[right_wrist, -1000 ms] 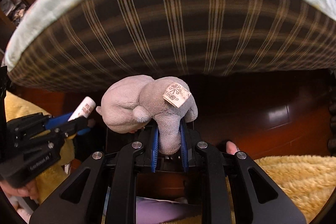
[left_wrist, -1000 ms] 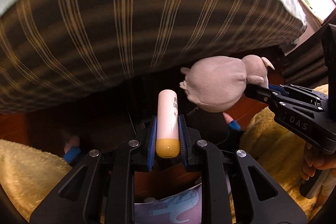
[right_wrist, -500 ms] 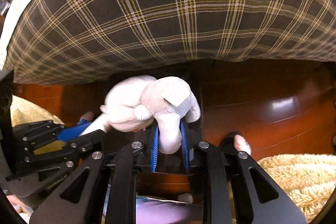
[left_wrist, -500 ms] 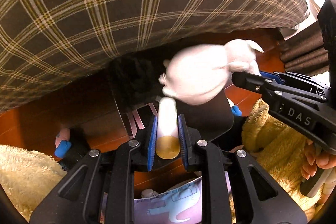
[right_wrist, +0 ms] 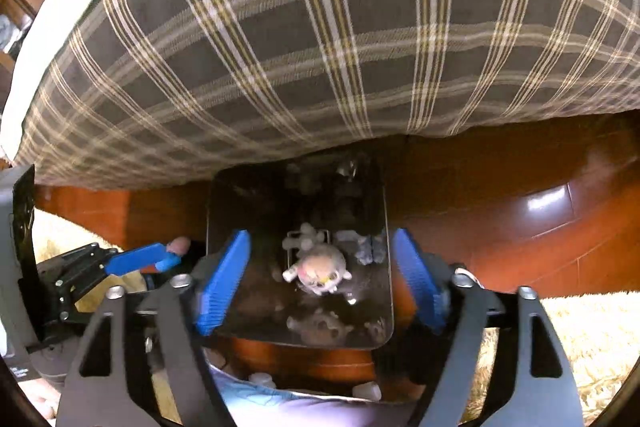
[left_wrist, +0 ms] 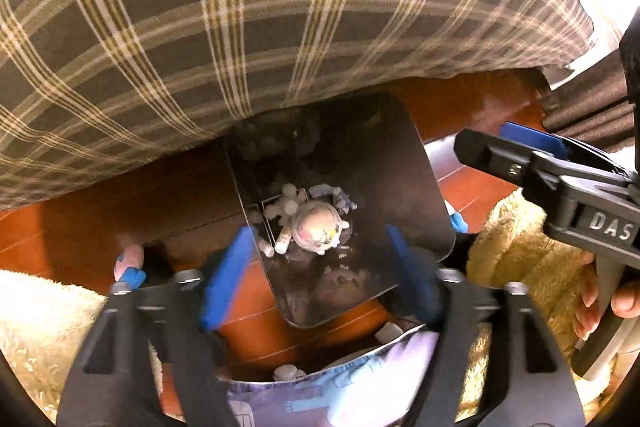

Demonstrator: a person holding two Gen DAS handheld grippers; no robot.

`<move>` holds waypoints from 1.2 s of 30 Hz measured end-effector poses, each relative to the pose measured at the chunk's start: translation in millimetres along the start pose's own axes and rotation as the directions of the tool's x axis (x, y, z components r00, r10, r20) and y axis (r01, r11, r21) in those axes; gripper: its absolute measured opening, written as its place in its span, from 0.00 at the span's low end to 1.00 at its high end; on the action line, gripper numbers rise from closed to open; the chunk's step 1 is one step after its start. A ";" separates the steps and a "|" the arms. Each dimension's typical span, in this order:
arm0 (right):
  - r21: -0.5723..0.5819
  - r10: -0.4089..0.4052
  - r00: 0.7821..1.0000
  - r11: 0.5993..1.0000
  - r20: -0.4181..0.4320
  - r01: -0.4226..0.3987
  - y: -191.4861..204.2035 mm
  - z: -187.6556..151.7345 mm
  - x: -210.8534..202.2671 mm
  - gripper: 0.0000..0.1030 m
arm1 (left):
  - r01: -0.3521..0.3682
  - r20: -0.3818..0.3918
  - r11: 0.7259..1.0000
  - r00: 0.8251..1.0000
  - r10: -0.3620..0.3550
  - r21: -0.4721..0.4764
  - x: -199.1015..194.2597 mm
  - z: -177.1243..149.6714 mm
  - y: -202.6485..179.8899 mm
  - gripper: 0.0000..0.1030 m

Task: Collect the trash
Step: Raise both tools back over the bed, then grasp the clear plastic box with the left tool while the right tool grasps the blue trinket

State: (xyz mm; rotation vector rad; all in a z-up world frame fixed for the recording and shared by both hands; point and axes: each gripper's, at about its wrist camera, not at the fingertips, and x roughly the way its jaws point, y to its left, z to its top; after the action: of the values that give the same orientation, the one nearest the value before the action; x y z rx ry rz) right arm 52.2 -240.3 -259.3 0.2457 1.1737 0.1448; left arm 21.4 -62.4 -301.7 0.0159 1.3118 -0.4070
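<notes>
A dark bin (left_wrist: 424,195) stands on the wooden floor, seen from above; it also shows in the right wrist view (right_wrist: 224,211). Inside lie the grey plush toy (left_wrist: 318,229), the white tube (left_wrist: 285,237) beside it, and other small scraps. In the right wrist view the plush toy (right_wrist: 322,269) and the tube (right_wrist: 291,273) lie at the bin's bottom. My left gripper (left_wrist: 316,271) is open and empty above the bin. My right gripper (right_wrist: 324,275) is open and empty above the bin too; its finger (left_wrist: 508,159) shows at the right of the left view.
A plaid-covered bed (left_wrist: 240,11) hangs over the far side of the bin. Shaggy yellow rug (left_wrist: 516,247) lies to the right and left (left_wrist: 36,311). The person's feet in blue-strapped slippers (left_wrist: 130,265) and patterned clothing (left_wrist: 320,395) are close below.
Both grippers opened. The tube left my left gripper and the plush toy left my right gripper; both now lie in the bin. The views tilted down over the bin.
</notes>
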 end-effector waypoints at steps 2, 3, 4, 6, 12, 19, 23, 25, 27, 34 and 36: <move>0.009 0.003 0.999 1.000 0.039 -0.004 -3.0 3.6 -11.0 0.82 | 0.001 0.010 1.000 1.000 -0.001 0.002 -5.8 0.9 -0.1 0.79; 0.012 0.020 0.997 1.000 0.071 -0.021 -4.3 8.4 -22.3 0.82 | 0.003 0.016 1.000 1.000 -0.003 0.005 -9.4 1.6 -0.6 0.80; 0.009 0.028 0.996 1.000 0.089 -0.029 -4.7 11.3 -30.3 0.85 | 0.004 0.025 1.000 1.000 -0.004 0.008 -14.3 2.5 -1.5 0.83; -0.022 0.016 0.989 1.000 0.146 -0.013 -4.2 18.9 -56.0 0.87 | -0.006 0.059 1.000 0.998 0.005 0.017 -30.4 8.1 -3.7 0.83; -0.082 -0.010 0.954 0.996 0.299 0.036 6.2 58.7 -121.4 0.88 | 0.004 0.221 0.997 0.975 -0.020 0.072 -104.2 31.1 -18.5 0.86; -0.114 0.000 0.926 0.992 0.377 0.046 12.9 121.5 -159.3 0.88 | -0.096 0.373 0.985 0.927 0.037 0.141 -164.5 78.8 -27.6 0.91; -0.115 0.001 0.918 0.992 0.397 0.049 15.4 153.1 -154.6 0.88 | -0.109 0.420 0.988 0.906 0.053 0.110 -188.9 115.8 -15.0 0.92; -0.110 0.013 0.921 0.993 0.389 0.032 19.9 164.3 -144.9 0.88 | -0.111 0.421 0.989 0.905 0.062 0.094 -191.3 133.0 -4.1 0.92; -0.102 0.032 0.931 0.995 0.364 0.005 21.0 177.4 -129.6 0.82 | -0.145 0.421 0.987 0.901 0.105 0.065 -188.9 152.9 7.0 0.92; -0.113 0.024 0.945 0.993 0.327 0.014 30.8 209.2 -83.4 0.41 | -0.152 0.404 0.987 0.907 0.116 0.058 -166.1 199.4 21.0 0.84; -0.113 0.015 0.946 0.993 0.323 0.023 31.6 216.7 -73.6 0.39 | -0.146 0.387 0.987 0.915 0.111 0.064 -157.5 207.6 22.1 0.79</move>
State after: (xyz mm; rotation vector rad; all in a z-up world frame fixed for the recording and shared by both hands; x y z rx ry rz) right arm 224.8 -252.4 -106.3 0.1574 0.8359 0.1615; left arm 191.0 -47.0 -103.3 0.0949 0.8990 -0.3366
